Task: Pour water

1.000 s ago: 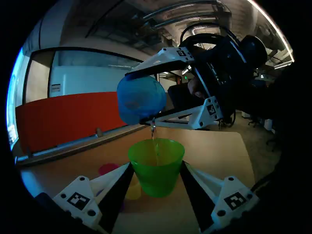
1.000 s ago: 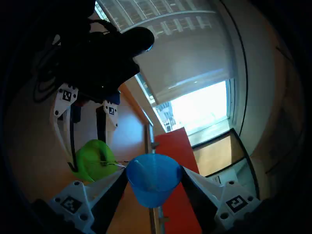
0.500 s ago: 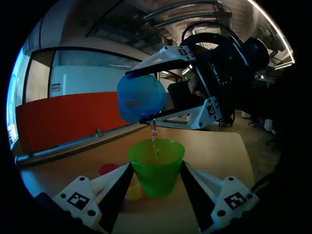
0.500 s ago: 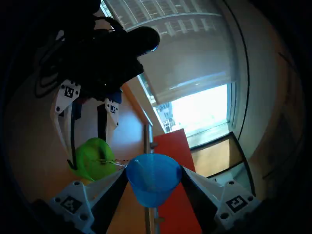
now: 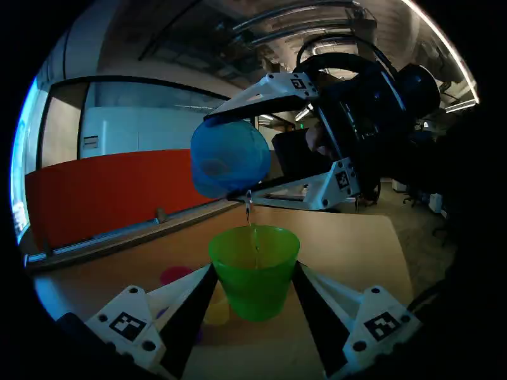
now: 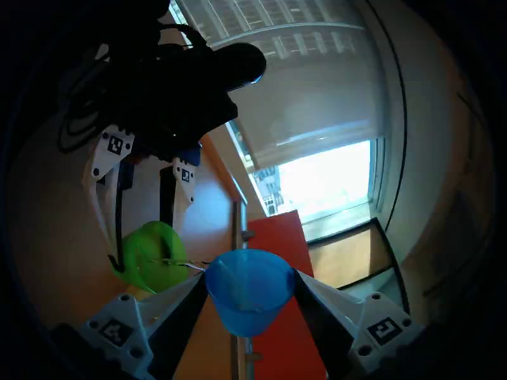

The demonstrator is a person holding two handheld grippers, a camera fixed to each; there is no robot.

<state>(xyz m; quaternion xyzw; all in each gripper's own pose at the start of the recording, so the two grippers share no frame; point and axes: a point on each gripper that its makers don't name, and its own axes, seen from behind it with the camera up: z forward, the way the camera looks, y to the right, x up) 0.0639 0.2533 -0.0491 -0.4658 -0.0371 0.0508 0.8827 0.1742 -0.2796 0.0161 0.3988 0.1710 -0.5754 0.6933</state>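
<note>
My left gripper (image 5: 255, 292) is shut on a green cup (image 5: 255, 271) held upright above the wooden table (image 5: 355, 244). Above it my right gripper (image 5: 234, 155) grips a blue cup (image 5: 227, 157), tipped on its side. A thin stream of water (image 5: 249, 214) falls from its rim into the green cup. In the right gripper view, the blue cup (image 6: 249, 289) sits between the fingers of my right gripper (image 6: 249, 297), with the green cup (image 6: 149, 256) just beyond its rim and the left gripper (image 6: 142, 253) holding it.
A pink cup (image 5: 175, 275) and a yellow cup (image 5: 217, 310) stand on the table behind my left finger. An orange partition (image 5: 108, 190) runs along the table's far edge. A bright window (image 6: 323, 180) lies beyond.
The blue cup has tipped slightly further; water keeps trickling into the green cup. The left gripper holds still.
</note>
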